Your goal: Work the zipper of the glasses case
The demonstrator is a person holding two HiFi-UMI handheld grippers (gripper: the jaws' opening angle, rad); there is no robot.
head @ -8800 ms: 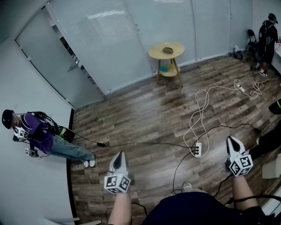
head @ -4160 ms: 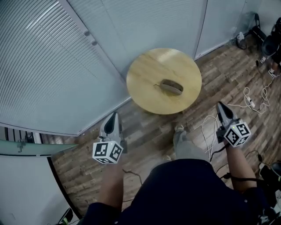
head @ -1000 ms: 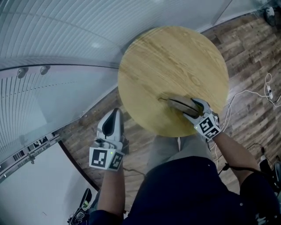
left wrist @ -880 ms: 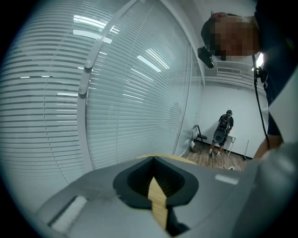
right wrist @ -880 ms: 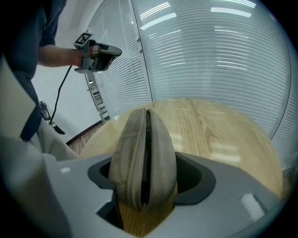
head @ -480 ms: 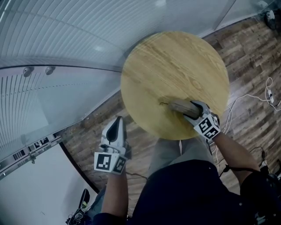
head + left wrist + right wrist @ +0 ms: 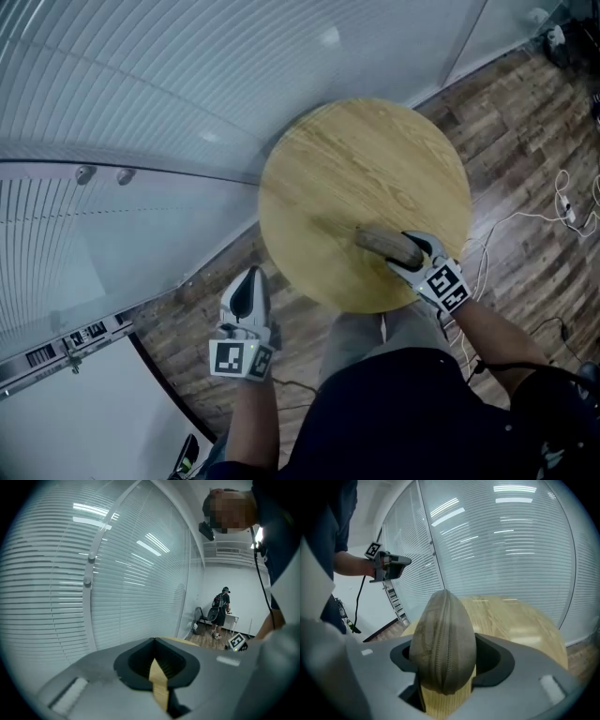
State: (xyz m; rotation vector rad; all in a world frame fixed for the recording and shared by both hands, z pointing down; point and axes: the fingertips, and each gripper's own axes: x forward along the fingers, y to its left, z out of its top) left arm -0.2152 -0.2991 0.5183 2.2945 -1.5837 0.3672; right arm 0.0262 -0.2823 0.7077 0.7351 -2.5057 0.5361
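Above the table (image 7: 347,159) now, glasses case (image 7: 386,244)

This looks like an office. Glass partition walls (image 7: 169,84) with horizontal blinds behind them fill the upper left of the head view. A wood-plank floor (image 7: 525,141) runs along the right, where a white cable (image 7: 565,202) trails loose. A small round wooden table (image 7: 356,169) stands against the glass at centre. At centre right of the left gripper view, a person (image 7: 220,613) stands at a white desk (image 7: 233,618) beside a dark chair (image 7: 206,618), with strip lights mirrored in the glass.
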